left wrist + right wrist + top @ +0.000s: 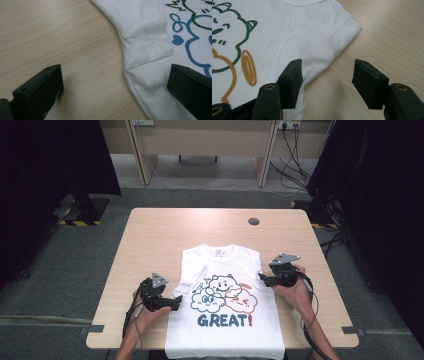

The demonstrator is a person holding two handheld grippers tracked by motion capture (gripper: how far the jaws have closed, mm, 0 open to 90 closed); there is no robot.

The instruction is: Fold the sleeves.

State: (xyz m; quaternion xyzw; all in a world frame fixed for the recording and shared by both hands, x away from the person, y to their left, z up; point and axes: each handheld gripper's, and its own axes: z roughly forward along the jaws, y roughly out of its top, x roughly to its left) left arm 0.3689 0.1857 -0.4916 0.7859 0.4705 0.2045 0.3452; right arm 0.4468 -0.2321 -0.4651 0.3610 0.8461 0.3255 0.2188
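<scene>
A white T-shirt (pixel 225 270) printed with cartoon clouds and the word GREAT! lies face up on the wooden table (pixel 165 230), its hem hanging over the near edge. My left gripper (pixel 178 303) is open at the shirt's left edge. In the left gripper view (pixel 115 75) one jaw is over bare wood and the other over the fabric (pixel 150 82), near a sleeve (pixel 155 37) folded inward. My right gripper (pixel 261 277) is open at the shirt's right edge. In the right gripper view (pixel 327 66) its jaws straddle the shirt's edge (pixel 299 30) below the shoulder, pressing on nothing.
A round cable hole (pixel 254 221) sits near the table's far edge. Beyond the table are a wooden bench (pixel 200 140), loose cables (pixel 292 160) on the floor and dark curtains at both sides. Bare wood lies left, right and beyond the shirt.
</scene>
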